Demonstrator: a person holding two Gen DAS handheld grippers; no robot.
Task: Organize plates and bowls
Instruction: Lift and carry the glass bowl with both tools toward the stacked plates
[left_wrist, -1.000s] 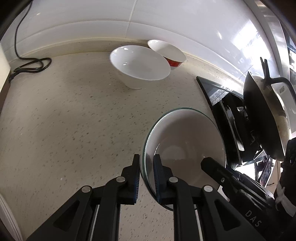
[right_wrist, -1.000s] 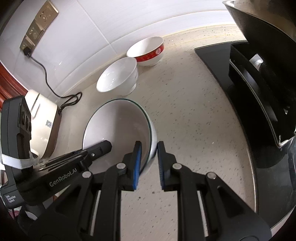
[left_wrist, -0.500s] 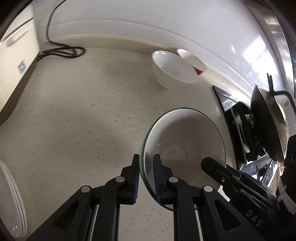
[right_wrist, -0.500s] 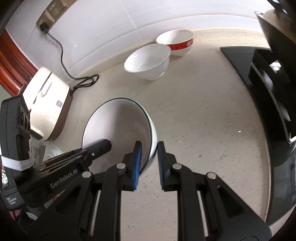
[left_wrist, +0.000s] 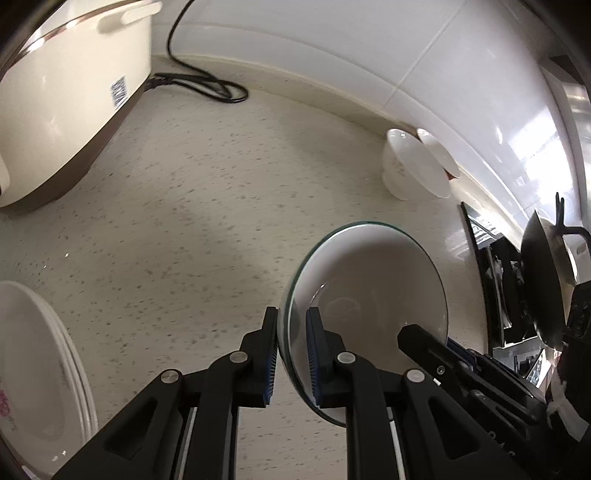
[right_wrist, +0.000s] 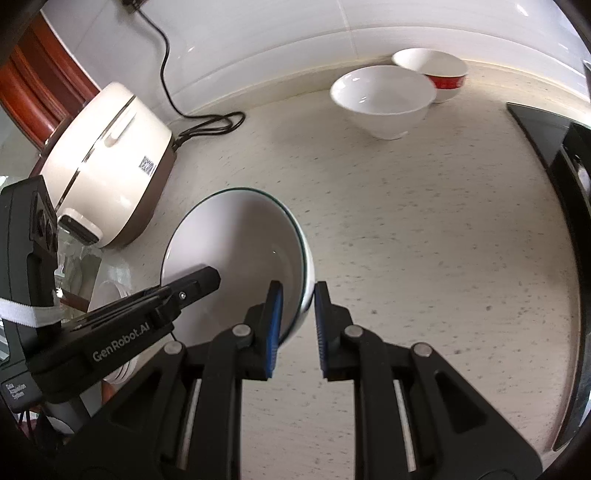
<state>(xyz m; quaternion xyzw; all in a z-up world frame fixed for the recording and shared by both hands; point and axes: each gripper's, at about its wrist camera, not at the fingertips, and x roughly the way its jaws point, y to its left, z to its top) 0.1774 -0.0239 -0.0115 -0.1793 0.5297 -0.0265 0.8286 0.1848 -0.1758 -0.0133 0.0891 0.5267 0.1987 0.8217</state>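
Both tongs, left tongs (left_wrist: 290, 352) and right tongs (right_wrist: 296, 328), clamped on green-rimmed bowl (right_wrist: 236, 258), rice cooker (right_wrist: 107, 173) left, plates (left_wrist: 33, 373) below.

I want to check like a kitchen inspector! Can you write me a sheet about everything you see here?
Surface: speckled beige stone counter, bare in the middle.
Job's things: green-rimmed white bowl held off the counter; plain white bowl beside red-banded white bowl at the wall; stacked white plates at the left edge.
Clutter: nothing seen.
Grippers: left gripper and right gripper each clamp opposite sides of the green-rimmed bowl's rim.
Cables: black power cord coiled behind the cream rice cooker.
Surroundings: white tiled wall, black stove, dark wok.
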